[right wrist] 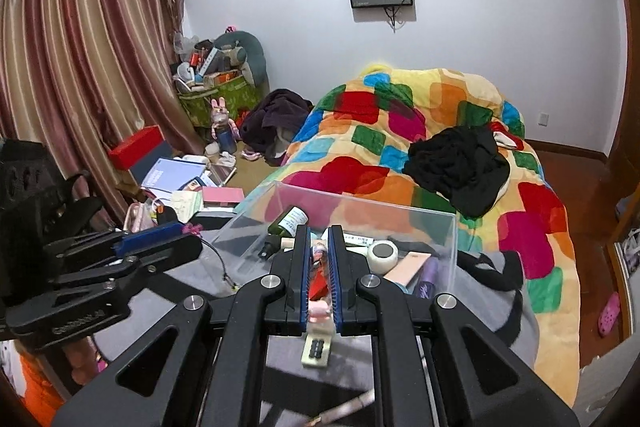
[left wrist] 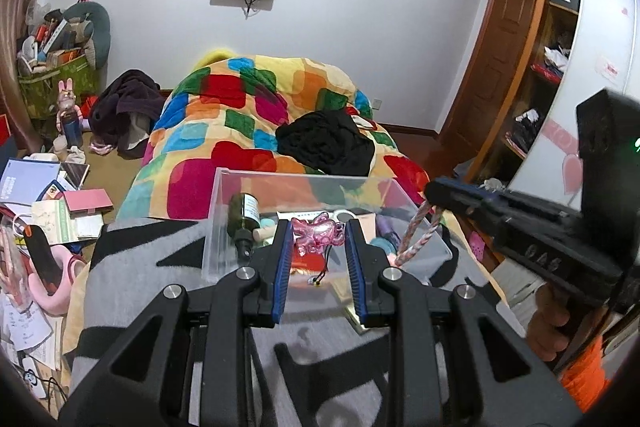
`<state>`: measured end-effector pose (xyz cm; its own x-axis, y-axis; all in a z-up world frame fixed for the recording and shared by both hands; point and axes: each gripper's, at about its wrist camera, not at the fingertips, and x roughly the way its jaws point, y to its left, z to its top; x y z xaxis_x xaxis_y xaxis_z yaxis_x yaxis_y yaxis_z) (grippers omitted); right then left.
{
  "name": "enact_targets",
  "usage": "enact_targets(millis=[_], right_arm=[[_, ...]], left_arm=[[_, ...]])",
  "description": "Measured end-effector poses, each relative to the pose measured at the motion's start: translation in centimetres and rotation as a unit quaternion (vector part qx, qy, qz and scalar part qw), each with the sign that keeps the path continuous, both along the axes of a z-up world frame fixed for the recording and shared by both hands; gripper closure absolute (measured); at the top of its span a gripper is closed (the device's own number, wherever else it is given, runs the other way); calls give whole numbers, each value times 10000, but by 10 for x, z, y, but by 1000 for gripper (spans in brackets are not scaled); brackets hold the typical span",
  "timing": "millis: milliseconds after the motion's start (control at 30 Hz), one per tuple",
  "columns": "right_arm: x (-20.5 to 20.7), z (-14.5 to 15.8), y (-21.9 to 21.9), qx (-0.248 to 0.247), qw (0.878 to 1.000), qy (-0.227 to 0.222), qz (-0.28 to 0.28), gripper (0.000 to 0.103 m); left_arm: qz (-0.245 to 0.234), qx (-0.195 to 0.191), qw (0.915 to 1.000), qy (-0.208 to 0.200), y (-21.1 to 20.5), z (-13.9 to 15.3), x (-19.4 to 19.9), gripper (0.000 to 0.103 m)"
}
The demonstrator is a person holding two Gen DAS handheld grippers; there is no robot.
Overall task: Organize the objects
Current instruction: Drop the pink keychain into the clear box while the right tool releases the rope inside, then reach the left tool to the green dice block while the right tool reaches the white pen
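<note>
On the grey-and-black blanket point(left wrist: 132, 259) at the foot of the bed stands a clear plastic box point(left wrist: 218, 215), and both grippers hang over its near edge. The left gripper point(left wrist: 316, 247) has its blue-padded jaws set apart, with a pink translucent charm point(left wrist: 318, 233) between them; from the left wrist view I cannot tell whether the pads touch it, though a gap shows on each side, and in the right wrist view the charm appears as a small purple-pink shape at the tip of that gripper. A thin black cord point(left wrist: 324, 259) dangles below the charm. The right gripper point(right wrist: 319, 267) has its jaws drawn narrow around a twisted pink-and-white rope loop point(left wrist: 416, 231) – the loop hangs from its tip down into the right-hand end of the box.

Inside the box lie a dark green bottle point(right wrist: 286, 221) with a white label, leaning in the far left corner, a white round jar point(right wrist: 383, 254) near the middle, a pale pink flat case point(right wrist: 408, 267) and a purple tube point(right wrist: 426, 279) toward the right wall. Just under the right gripper, on the blanket at the near side of the box, rests a small cream-coloured block with a dark grille point(right wrist: 316, 347). Beyond the box lies a colourful quilt point(right wrist: 440, 147) with a black garment point(right wrist: 460, 163) heaped on it.
</note>
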<state>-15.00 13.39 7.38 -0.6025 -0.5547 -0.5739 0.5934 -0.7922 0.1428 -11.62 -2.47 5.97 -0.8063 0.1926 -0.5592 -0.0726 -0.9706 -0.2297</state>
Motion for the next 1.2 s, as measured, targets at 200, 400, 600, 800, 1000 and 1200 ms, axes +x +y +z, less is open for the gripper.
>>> enact_targets(millis=[200,400,600,800,1000,1200], right_arm=[[-27,-20,-12,192,9996,-218,-31,95],[-46,-50,-9,673,9963,-487,-206,95],[-51,-56,10,774,9942,-667,-321,84],[-23,-45,21,756,9958,-365,-373,67],[5,-55,37,725,9949,-488,-510,56],[12,-96,50,587,9873,-1235,-814,41]], left_arm=[[176,-8,9998,-84,-7,-4,-25,77],[190,68,9981,-588,-7,-37,-55,77],[85,25,9974,-715,0,-50,-53,77],[-3,-185,9984,-526,10,-39,-38,72],[-92,-212,9984,-507,18,-42,-21,63],[-149,-199,9967,-768,25,-64,-9,58]])
